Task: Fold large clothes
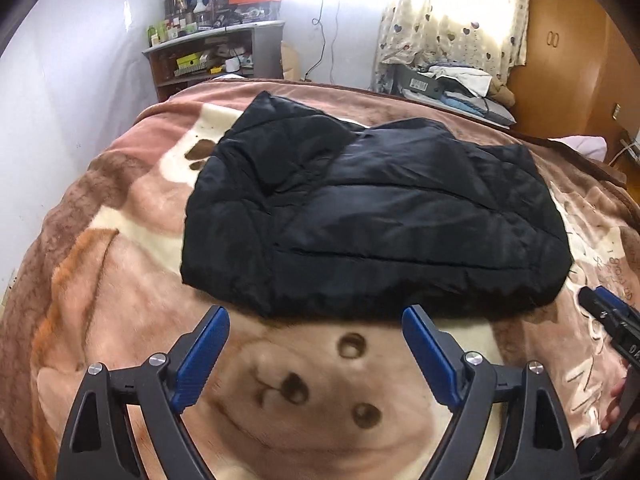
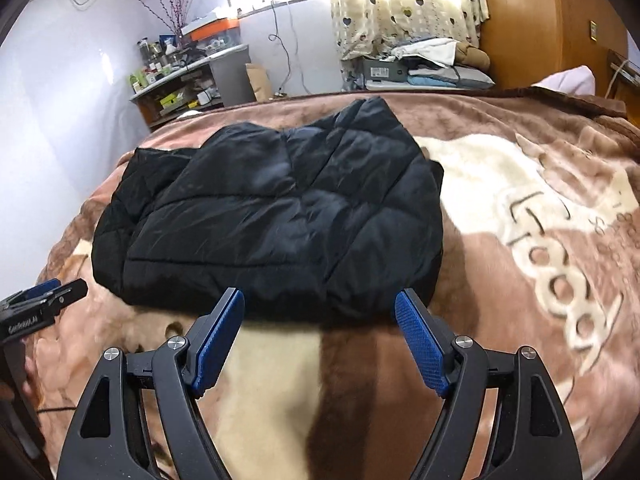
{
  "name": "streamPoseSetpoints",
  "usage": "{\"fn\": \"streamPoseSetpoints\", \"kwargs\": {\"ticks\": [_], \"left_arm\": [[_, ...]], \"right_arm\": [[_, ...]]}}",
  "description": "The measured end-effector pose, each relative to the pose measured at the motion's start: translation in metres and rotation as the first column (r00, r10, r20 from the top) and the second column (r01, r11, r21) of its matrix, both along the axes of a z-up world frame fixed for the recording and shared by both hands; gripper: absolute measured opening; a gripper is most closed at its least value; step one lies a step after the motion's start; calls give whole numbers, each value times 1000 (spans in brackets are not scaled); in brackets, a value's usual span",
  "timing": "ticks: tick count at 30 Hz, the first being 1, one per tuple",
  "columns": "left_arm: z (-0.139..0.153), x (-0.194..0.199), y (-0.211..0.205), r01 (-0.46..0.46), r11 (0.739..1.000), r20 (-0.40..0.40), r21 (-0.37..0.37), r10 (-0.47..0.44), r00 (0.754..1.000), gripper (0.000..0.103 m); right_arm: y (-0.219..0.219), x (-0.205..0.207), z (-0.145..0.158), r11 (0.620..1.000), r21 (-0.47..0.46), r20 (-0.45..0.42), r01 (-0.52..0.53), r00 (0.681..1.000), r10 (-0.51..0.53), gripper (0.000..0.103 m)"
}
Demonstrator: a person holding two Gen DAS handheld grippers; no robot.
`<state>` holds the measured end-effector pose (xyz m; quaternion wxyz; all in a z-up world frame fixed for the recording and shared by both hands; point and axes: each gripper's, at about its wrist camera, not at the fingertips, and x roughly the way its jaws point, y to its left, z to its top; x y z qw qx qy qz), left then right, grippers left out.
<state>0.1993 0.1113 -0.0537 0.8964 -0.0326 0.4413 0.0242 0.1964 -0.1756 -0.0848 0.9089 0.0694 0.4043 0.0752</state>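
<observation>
A black quilted jacket (image 1: 372,208) lies folded into a thick bundle on the brown bear-print blanket (image 1: 120,264). My left gripper (image 1: 316,316) hangs open just short of the jacket's near hem, with nothing between its blue pads. The right wrist view shows the same jacket (image 2: 280,216) from its right side. There my right gripper (image 2: 320,300) is open too, with empty jaws at the near hem. Each gripper shows in the other's view: the right one (image 1: 604,316) at the right edge, the left one (image 2: 44,300) at the left edge.
The blanket (image 2: 520,208) covers the whole bed, with lettering on its right part. Behind the bed stand a cluttered corner shelf (image 1: 216,48), a heart-print curtain (image 1: 452,12) over a bright window, a pile of bedding (image 1: 460,84) and a wooden wardrobe (image 1: 568,40).
</observation>
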Motion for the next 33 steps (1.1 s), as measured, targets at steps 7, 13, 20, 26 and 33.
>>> {"fn": "streamPoseSetpoints", "kwargs": {"ticks": [7,13,20,26,33], "left_arm": [[-4,-24,-19,-30,999,-9,42,30,1000,88],[-2,-42,-30,-21,999,4,27,21,1000,88],[2,-51,-35,-31,999,17,-9,31,999,88],[6,-57,-37,-35,999,34,0,35,999,88],[8,-60,-35,-54,999,29,10,53,998,88]], "right_arm": [[14,-20,-5,998,-59,-13,28,999,-29,78],[23,-34,-2,991,-123,4,48,999,-48,78],[34,-45,3,988,-155,16,27,1000,-25,78],[38,-51,3,986,-168,19,21,1000,-18,78],[41,-55,5,986,-164,19,16,1000,-13,78]]}}
